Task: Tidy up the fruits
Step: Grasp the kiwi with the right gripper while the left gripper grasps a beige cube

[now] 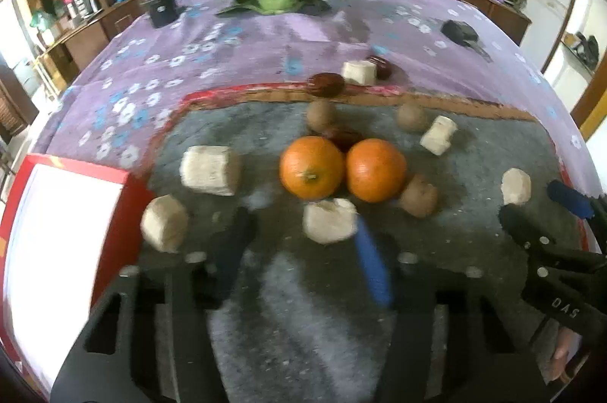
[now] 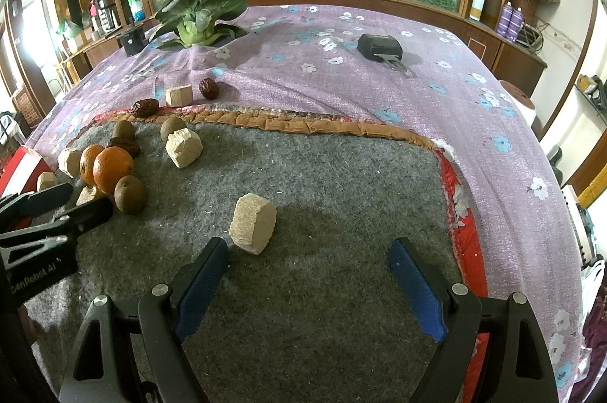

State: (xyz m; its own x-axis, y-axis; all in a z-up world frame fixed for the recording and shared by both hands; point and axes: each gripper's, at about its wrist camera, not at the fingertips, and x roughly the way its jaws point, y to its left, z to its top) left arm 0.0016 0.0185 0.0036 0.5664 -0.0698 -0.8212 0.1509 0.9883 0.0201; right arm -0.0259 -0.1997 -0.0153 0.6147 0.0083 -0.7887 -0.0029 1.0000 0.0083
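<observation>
Bed under purple floral cloth (image 2: pixel 379 88) carries a grey felt mat (image 2: pixel 322 213) at the near edge, a leafy cabbage (image 2: pixel 197 18) and black holder (image 2: pixel 132 41) toward the far-left corner, a black case (image 2: pixel 379 47) far right.
</observation>
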